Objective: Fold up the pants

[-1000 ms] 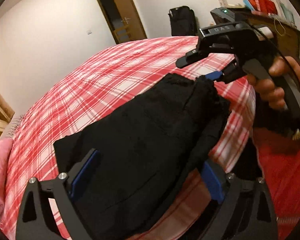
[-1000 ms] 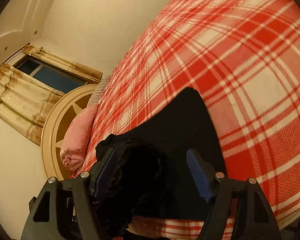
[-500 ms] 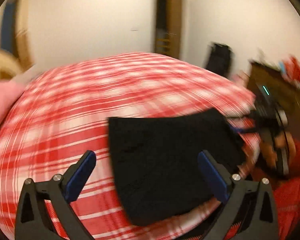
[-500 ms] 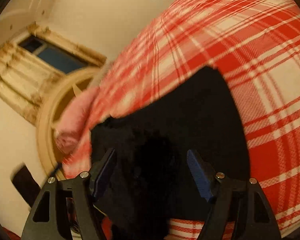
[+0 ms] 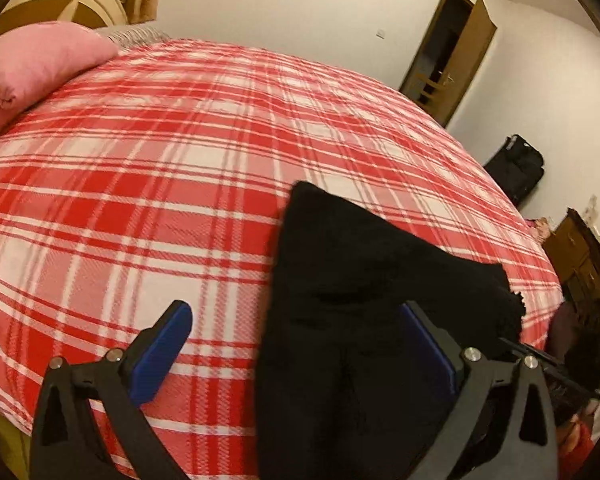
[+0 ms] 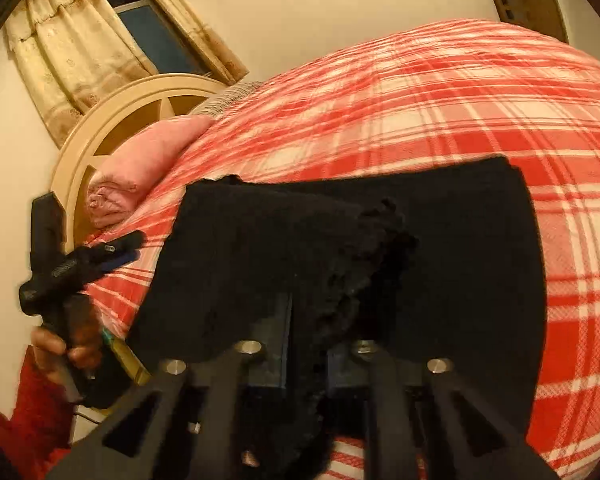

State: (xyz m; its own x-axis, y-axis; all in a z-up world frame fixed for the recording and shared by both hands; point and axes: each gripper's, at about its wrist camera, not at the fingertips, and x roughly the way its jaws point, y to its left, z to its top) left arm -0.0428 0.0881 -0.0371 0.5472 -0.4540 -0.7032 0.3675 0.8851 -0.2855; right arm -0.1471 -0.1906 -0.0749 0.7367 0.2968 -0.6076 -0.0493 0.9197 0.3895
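Where bunched, black pants [image 6: 440, 280] creased

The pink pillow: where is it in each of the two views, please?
Left wrist view: pink pillow at the upper left edge, on the plaid bed.
Right wrist view: pink pillow left of centre, beside the headboard.
Shared landmark: the black pants.
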